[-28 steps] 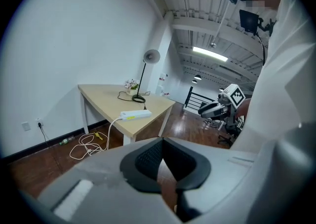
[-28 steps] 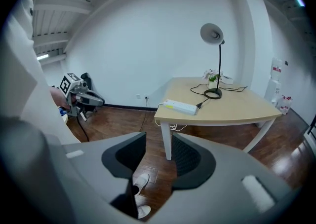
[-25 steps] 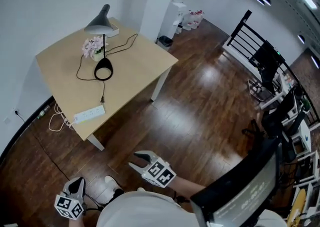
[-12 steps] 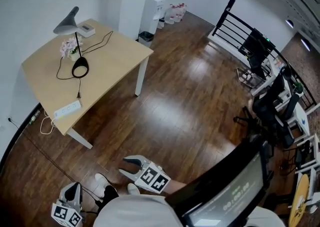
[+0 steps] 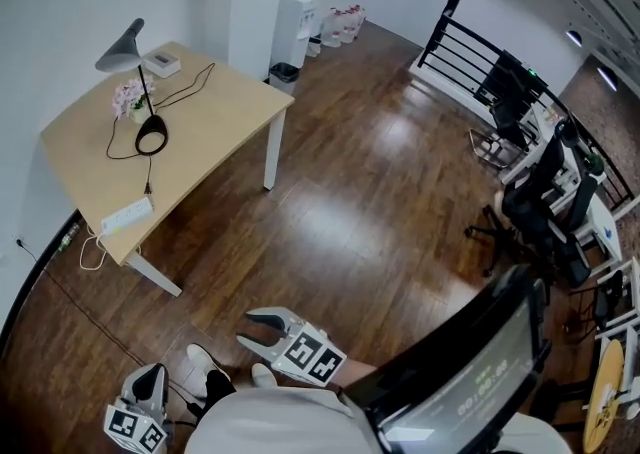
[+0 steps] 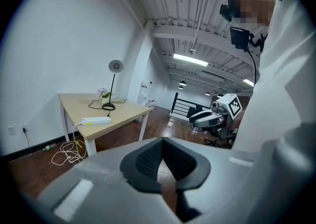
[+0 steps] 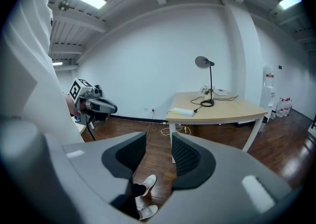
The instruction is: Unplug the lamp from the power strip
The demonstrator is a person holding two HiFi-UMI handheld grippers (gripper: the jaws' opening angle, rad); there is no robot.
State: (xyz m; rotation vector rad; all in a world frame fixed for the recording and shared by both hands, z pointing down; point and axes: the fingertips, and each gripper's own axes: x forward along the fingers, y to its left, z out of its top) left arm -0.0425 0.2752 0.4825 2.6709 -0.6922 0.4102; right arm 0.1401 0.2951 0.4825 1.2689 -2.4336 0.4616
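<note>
**A:** Head view first. Where's the lamp?

**B:** On the surface, up at ten o'clock and well apart from both grippers. Its base sits near a small flower pot. Its cord runs toward six o'clock to the power strip, which lies by the surface's near edge.

**A:** And the grippers?

**B:** Low at six o'clock, over the wooden floor. The right gripper has its jaws apart and empty. The left gripper has its jaws together.

**A:** Left gripper view?

**B:** The pads meet at the tips, with nothing between them. The lamp and power strip are at ten o'clock, far off. The right gripper shows at three o'clock.

**A:** Right gripper view?

**B:** The jaws are parted, and only the floor and a shoe show through the gap. The surface lies at one o'clock. The power strip is at its left end with the plug at its tip, and the lamp stands behind. The left gripper is at nine o'clock.
</note>
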